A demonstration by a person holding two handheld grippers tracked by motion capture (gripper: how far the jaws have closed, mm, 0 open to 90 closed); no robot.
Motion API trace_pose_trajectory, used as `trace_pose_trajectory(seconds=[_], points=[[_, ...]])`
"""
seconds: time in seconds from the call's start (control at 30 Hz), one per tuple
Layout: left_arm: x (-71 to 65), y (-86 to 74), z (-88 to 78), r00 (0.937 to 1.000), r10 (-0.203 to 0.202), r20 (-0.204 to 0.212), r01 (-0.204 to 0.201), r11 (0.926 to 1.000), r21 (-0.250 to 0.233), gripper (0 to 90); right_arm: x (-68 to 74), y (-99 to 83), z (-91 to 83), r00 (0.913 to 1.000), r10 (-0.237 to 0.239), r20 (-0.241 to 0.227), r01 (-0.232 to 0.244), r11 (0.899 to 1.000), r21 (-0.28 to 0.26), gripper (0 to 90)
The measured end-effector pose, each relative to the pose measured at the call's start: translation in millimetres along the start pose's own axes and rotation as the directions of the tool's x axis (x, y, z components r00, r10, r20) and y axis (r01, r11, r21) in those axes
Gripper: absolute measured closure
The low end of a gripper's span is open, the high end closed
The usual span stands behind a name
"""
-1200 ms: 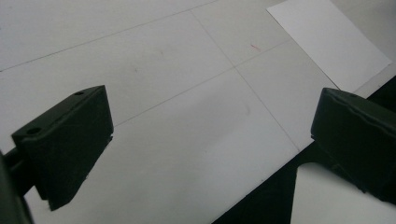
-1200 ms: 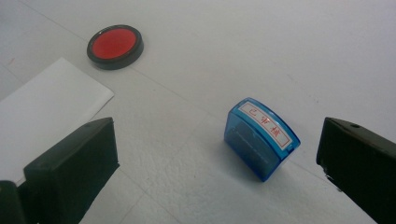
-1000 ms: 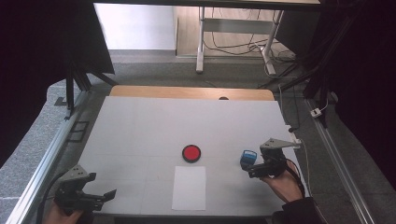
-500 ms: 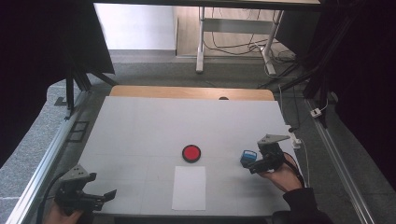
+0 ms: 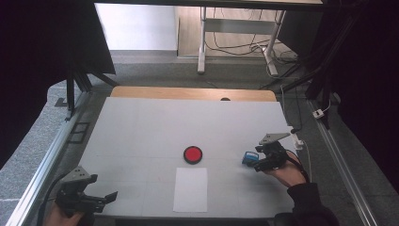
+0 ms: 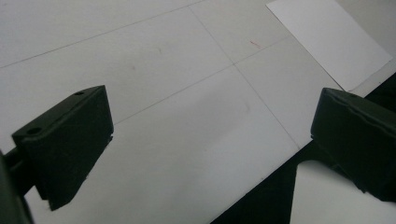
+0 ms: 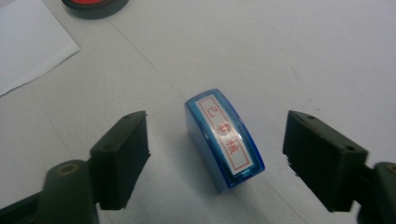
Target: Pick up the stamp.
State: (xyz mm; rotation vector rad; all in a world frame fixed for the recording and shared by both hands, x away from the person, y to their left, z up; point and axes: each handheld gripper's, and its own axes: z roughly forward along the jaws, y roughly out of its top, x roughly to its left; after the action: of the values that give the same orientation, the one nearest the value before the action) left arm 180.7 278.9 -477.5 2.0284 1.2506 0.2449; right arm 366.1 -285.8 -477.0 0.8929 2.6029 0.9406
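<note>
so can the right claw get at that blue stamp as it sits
Probably yes. The blue stamp lies between the right claw's jaws, which have just been closing but are not touching it yet. Bare table surrounds it, and nothing blocks the way.

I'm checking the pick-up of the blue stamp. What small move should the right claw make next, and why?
Probably finish closing. The right claw has just been closing, and the blue stamp stands on the table between its jaws with a gap on each side, so nothing grips it yet.
</note>
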Motion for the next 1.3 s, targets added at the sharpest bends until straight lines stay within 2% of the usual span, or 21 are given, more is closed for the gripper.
trace_pose_trajectory(seconds=[0.03,0.07,0.1,0.13,0.2,0.3,0.37,0.57,0.77,0.8,0.93,1.3], points=[[0.0,0.1,0.1,1.0000,0.001,0.000,-0.001,1.0000,0.001,0.0,-2.1,0.5,0.9,0.9998,-0.006,-0.017,0.006,1.000,0.015,29.8],[-0.1,0.1,0.1,1.0000,0.001,0.000,-0.001,1.0000,0.002,0.0,-2.1,0.5,0.9,0.9998,-0.006,-0.017,0.006,1.000,0.015,29.8],[-0.3,0.1,0.4,1.0000,0.001,-0.003,-0.001,1.0000,0.001,0.0,-4.6,0.6,2.0,0.9997,-0.019,-0.017,0.019,1.000,0.024,35.0],[-0.4,0.1,0.4,1.0000,0.002,-0.002,-0.002,1.0000,0.001,0.0,-4.6,0.6,2.0,0.9997,-0.019,-0.017,0.019,1.000,0.024,35.0],[-0.4,0.2,0.6,1.0000,0.001,0.001,-0.001,1.0000,0.003,0.0,-8.0,0.8,3.0,0.9992,-0.025,-0.031,0.026,0.999,0.031,40.7],[-0.4,0.2,0.7,1.0000,0.001,0.001,-0.001,1.0000,0.003,0.0,-9.2,1.3,3.4,0.9987,-0.028,-0.044,0.029,0.999,0.037,44.5],[-0.4,0.3,0.7,1.0000,0.001,0.002,-0.001,1.0000,0.004,0.0,-10.9,1.8,5.1,0.9971,-0.051,-0.057,0.054,0.997,0.046,48.5],[-0.5,0.5,1.1,1.0000,0.005,0.000,-0.005,1.0000,0.007,0.0,-11.2,2.7,6.6,0.9940,-0.081,-0.074,0.085,0.995,0.051,54.3],[-0.6,0.7,1.3,1.0000,0.007,-0.001,-0.007,0.9999,0.010,0.0,-11.8,3.7,5.5,0.9931,-0.083,-0.082,0.087,0.995,0.047,62.3],[-0.6,0.7,1.3,1.0000,0.007,-0.001,-0.007,0.9999,0.010,0.0,-11.7,3.7,5.6,0.9928,-0.084,-0.085,0.089,0.995,0.048,66.5],[-0.7,0.8,1.5,1.0000,0.008,-0.001,-0.007,0.9999,0.011,0.0,-10.5,4.0,5.7,0.9929,-0.087,-0.081,0.091,0.995,0.046,70.2],[-1.0,0.9,1.7,1.0000,0.008,-0.003,-0.008,0.9999,0.012,0.0,-7.7,6.3,2.9,0.9932,-0.085,-0.080,0.089,0.995,0.040,70.9]])
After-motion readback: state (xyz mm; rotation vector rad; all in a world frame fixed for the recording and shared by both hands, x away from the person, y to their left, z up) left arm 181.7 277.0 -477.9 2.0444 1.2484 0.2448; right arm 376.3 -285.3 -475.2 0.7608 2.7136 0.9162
